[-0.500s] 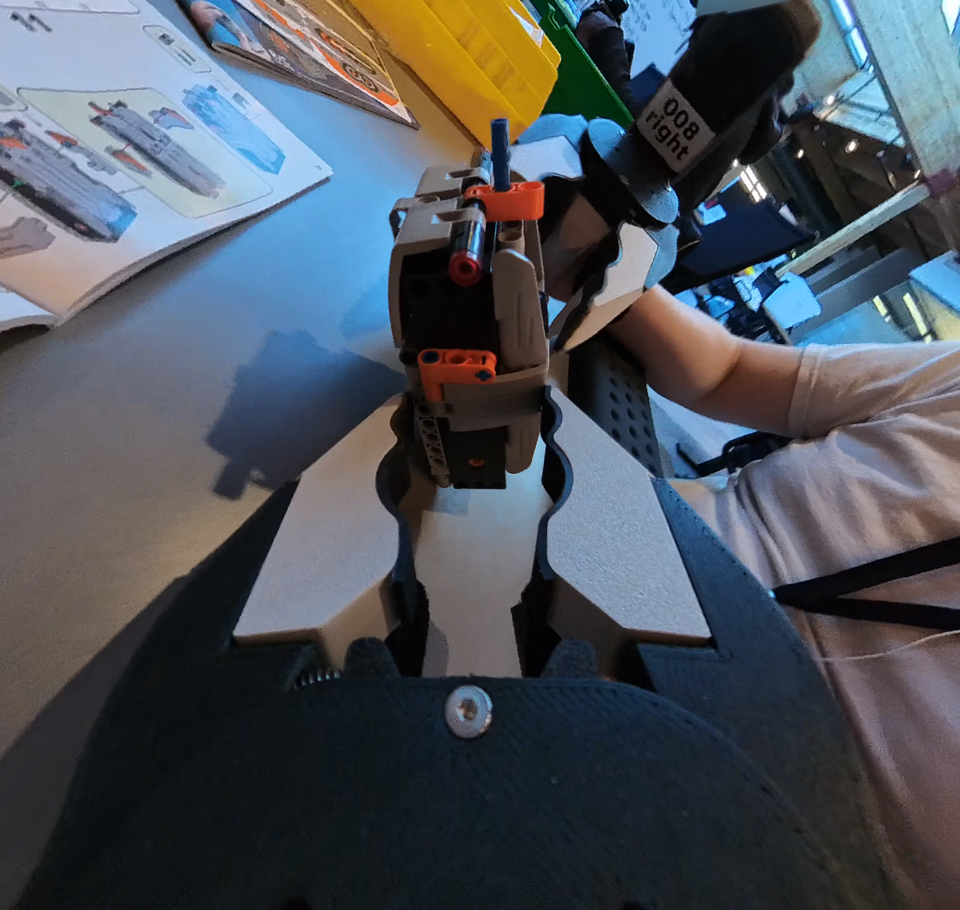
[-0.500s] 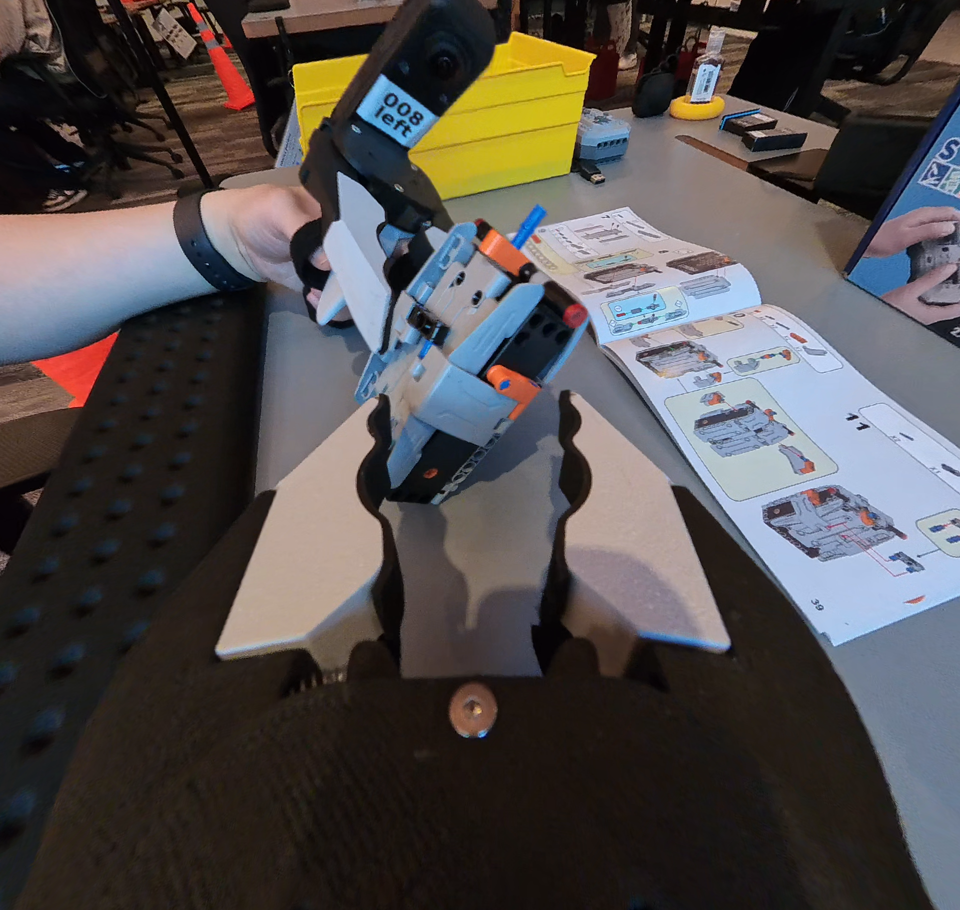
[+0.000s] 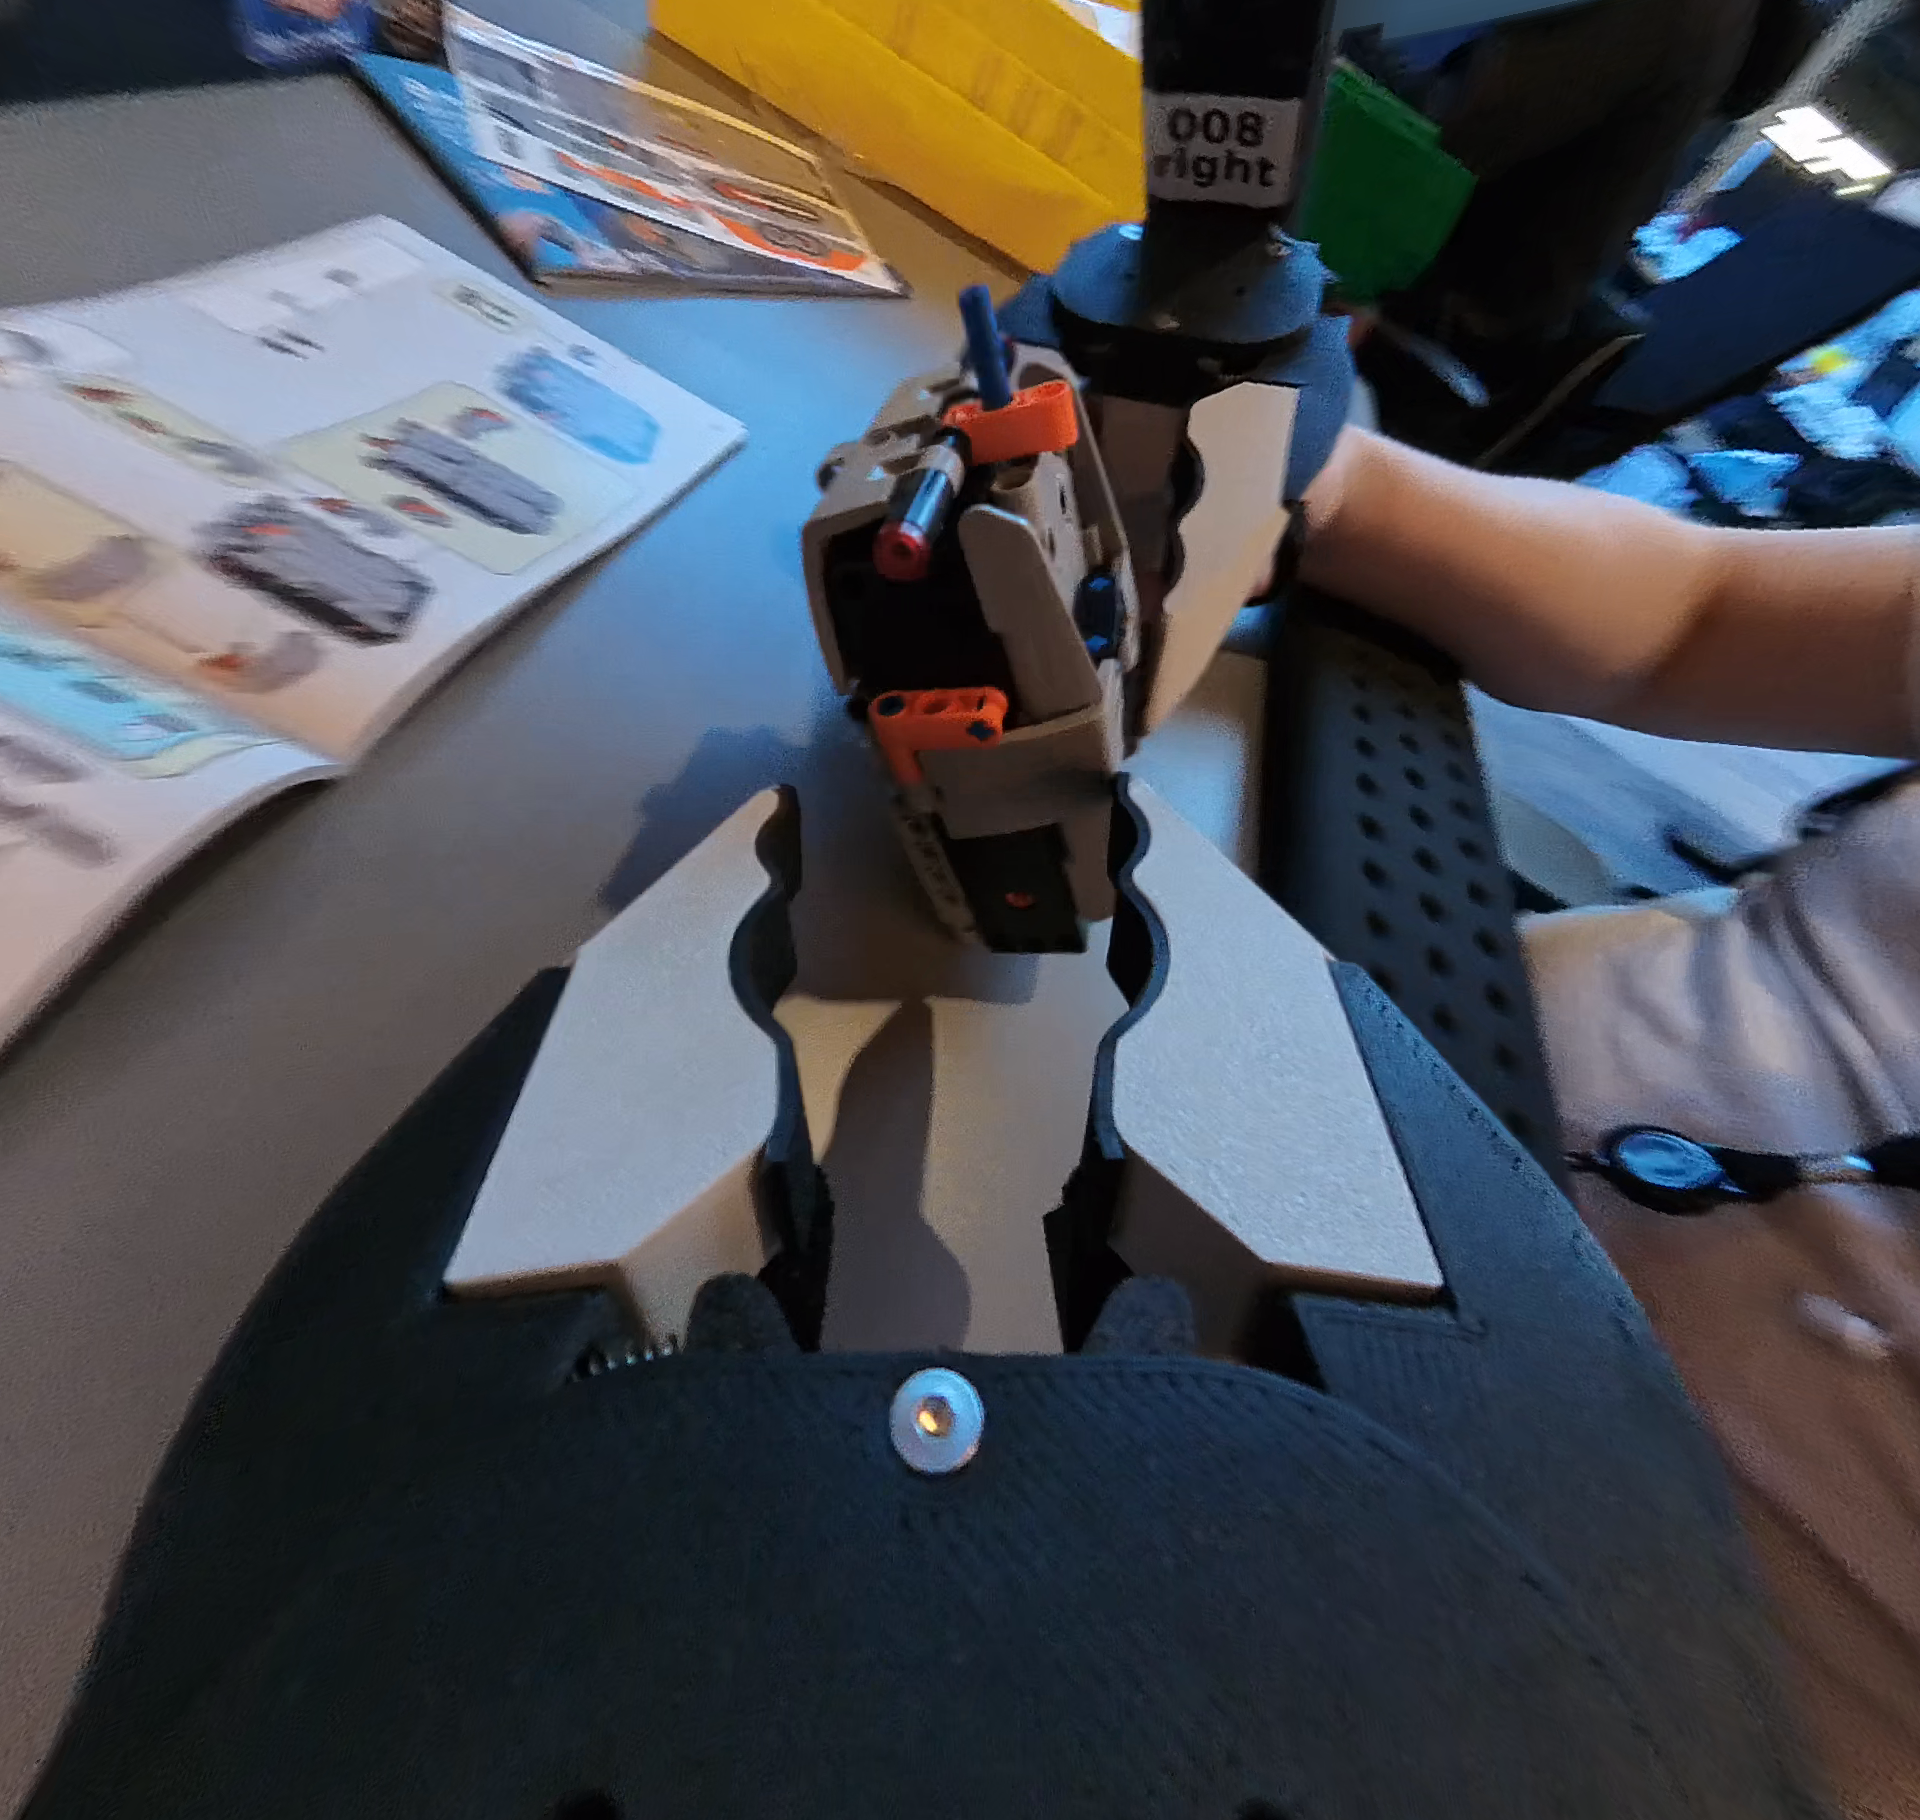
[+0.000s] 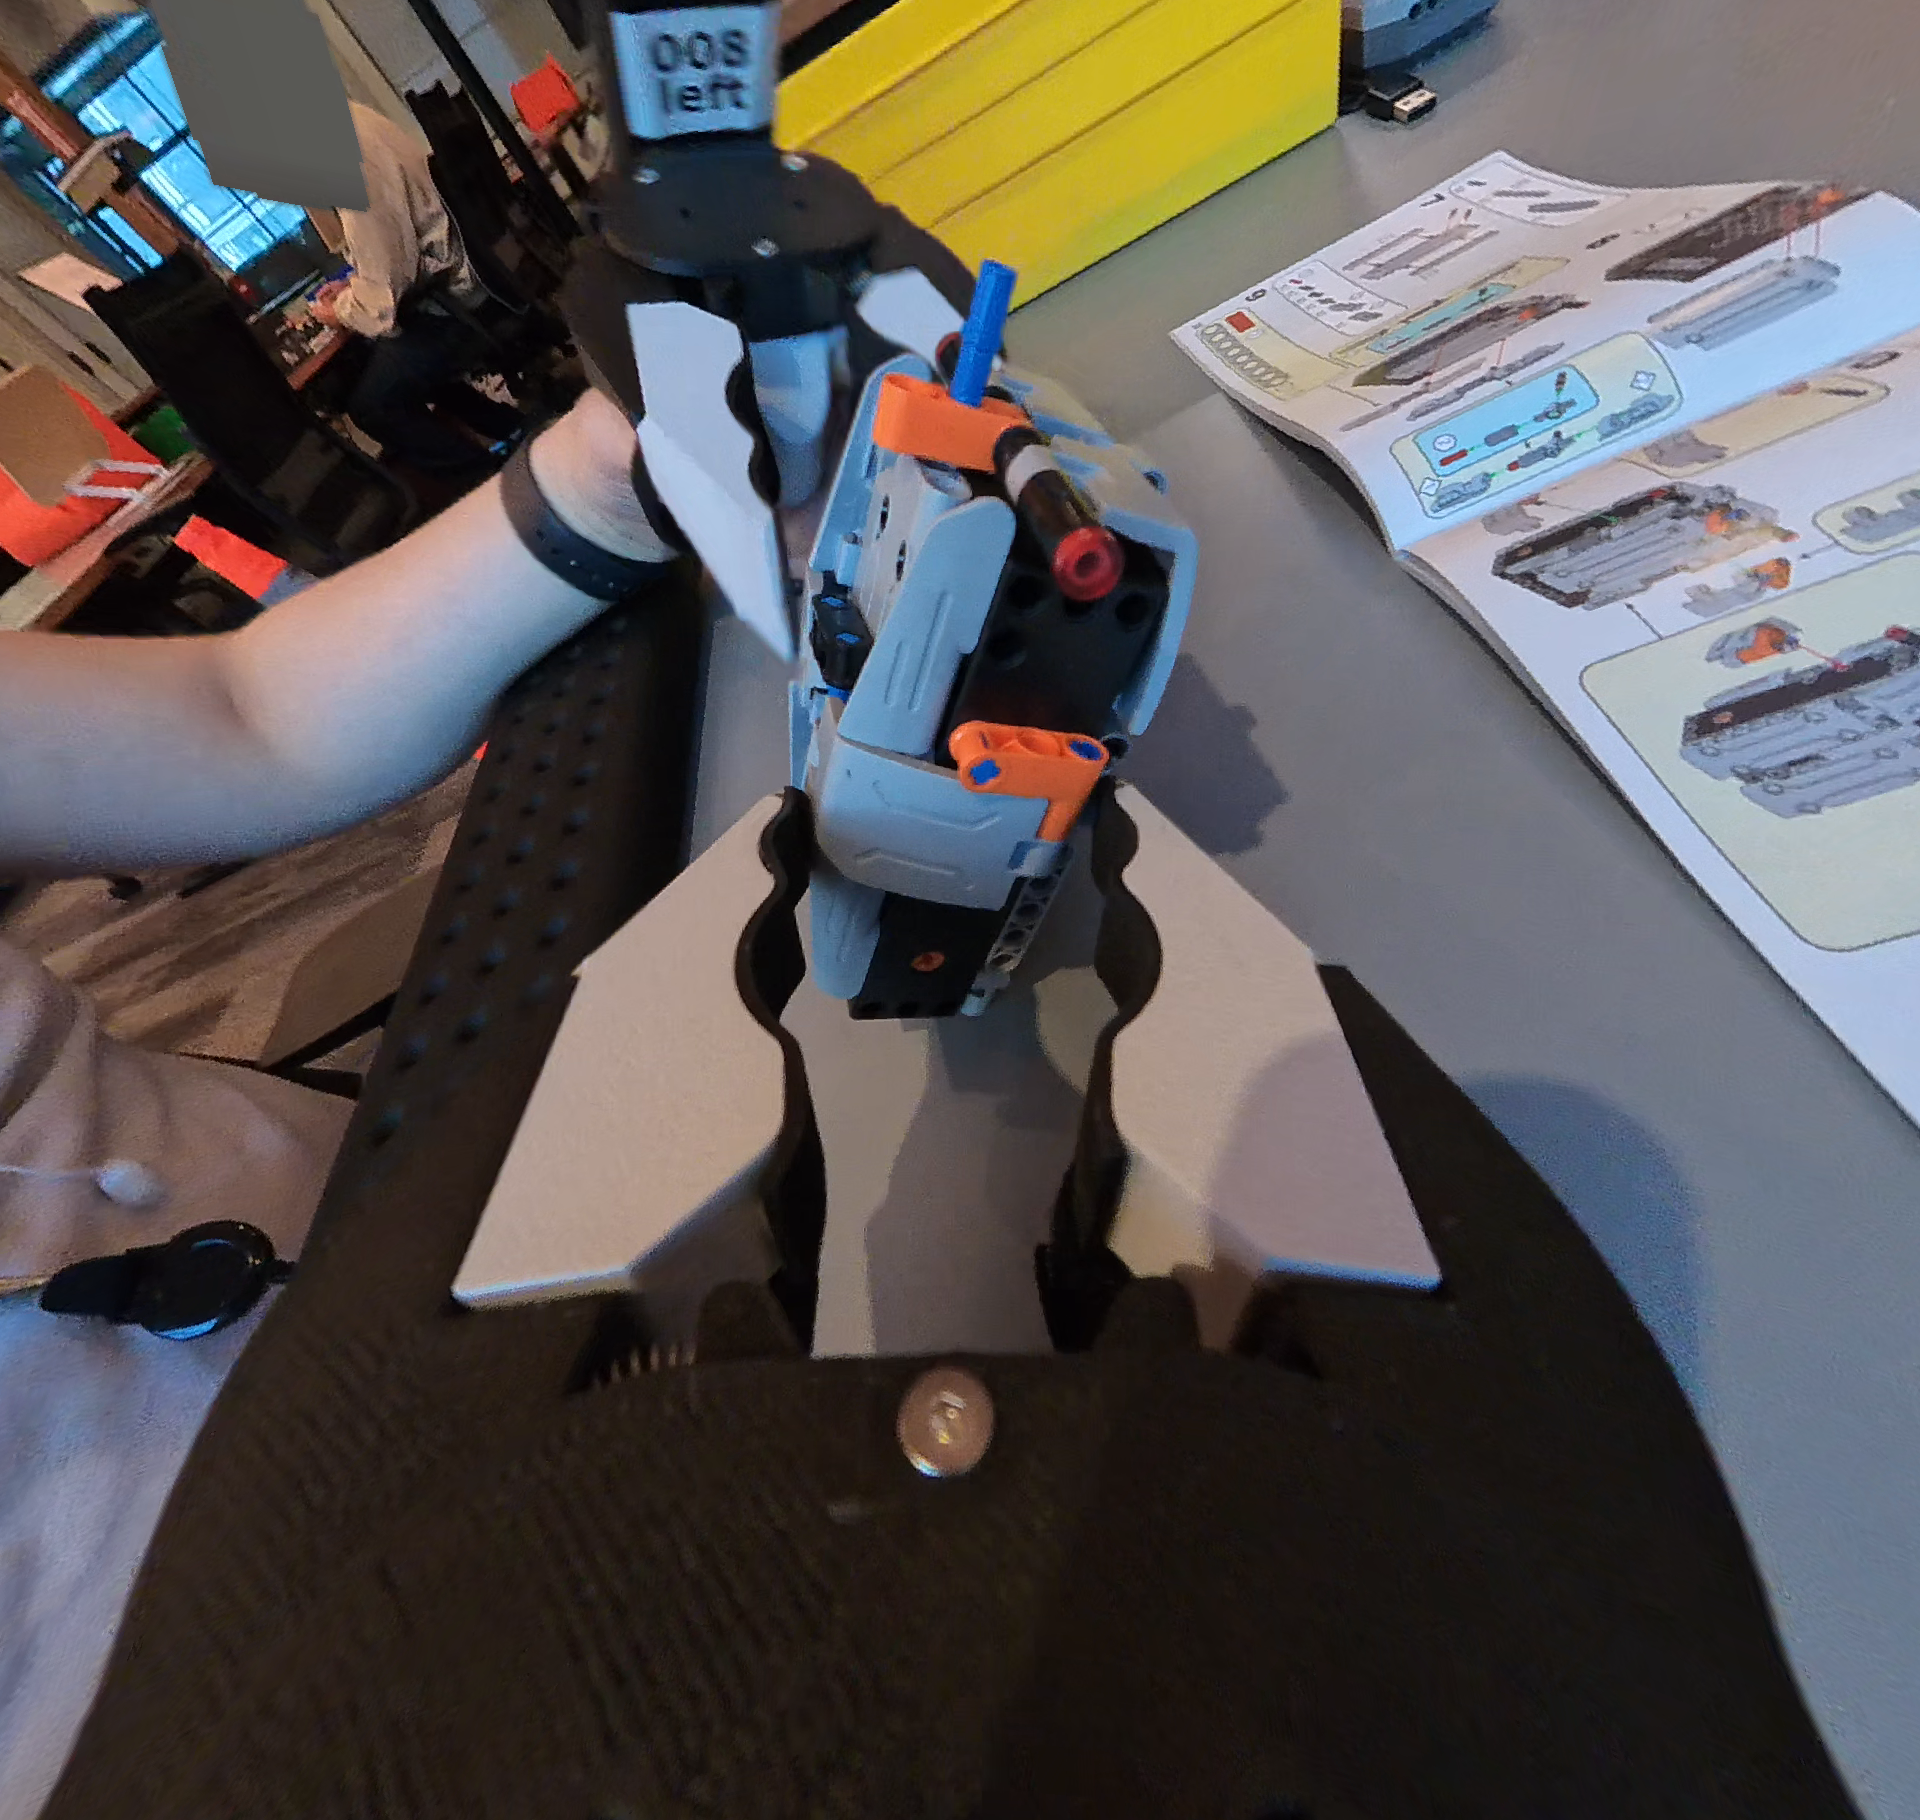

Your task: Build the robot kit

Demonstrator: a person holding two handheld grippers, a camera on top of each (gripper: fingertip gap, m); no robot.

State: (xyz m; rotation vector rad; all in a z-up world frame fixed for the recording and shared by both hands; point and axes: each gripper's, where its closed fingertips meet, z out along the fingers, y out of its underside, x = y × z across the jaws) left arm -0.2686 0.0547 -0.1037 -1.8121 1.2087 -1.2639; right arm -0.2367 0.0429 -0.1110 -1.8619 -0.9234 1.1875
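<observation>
Left wrist view: the left gripper (image 3: 951,866) stands wide apart, gripping nothing; the brick model (image 3: 971,648) rests against its right finger, long axis pointing away. Right wrist view: the right gripper (image 4: 945,887) clamps the model's near end between its fingertips, above the table (image 4: 1455,939).

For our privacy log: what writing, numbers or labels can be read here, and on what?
I quote no writing; it stands on:
Left gripper stem: white label.
Right gripper stem: white tag.
Open instruction booklet: print and numbers.
Leaflet: blurred.
Brick model: none seen.
</observation>
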